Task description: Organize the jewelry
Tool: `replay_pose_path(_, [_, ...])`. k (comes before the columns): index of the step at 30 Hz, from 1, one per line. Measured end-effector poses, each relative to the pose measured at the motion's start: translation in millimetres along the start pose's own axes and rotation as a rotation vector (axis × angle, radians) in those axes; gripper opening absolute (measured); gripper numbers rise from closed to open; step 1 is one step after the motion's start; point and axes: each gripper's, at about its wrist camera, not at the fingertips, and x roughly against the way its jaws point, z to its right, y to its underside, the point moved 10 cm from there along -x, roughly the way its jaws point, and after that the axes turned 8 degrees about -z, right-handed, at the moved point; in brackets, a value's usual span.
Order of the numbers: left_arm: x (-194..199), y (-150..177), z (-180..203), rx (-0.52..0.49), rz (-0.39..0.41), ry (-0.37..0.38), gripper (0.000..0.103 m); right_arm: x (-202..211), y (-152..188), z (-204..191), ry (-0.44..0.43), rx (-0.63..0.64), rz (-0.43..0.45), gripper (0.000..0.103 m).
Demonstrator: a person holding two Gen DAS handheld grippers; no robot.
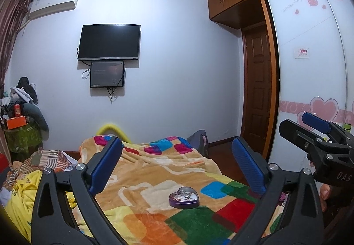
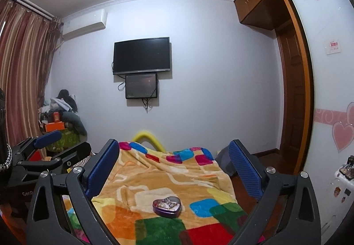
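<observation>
Sitting on the bright patchwork fleece blanket [image 2: 154, 180] is a small purple heart-shaped tin [image 2: 167, 204] with shiny jewelry [image 2: 166, 202] inside. The left gripper [image 1: 177, 165] and right gripper [image 2: 174, 167] hang above it, both wide open, holding nothing. Far back, a black wall television [image 2: 141, 55] hangs.
</observation>
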Motion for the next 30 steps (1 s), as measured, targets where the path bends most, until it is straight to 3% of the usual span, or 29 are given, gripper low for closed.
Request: replay_pose_path(30, [-17, 9, 0, 0.033, -0.039, 0.013, 0.102, 3, 11, 6, 0.005, -0.007, -0.071, 0.098])
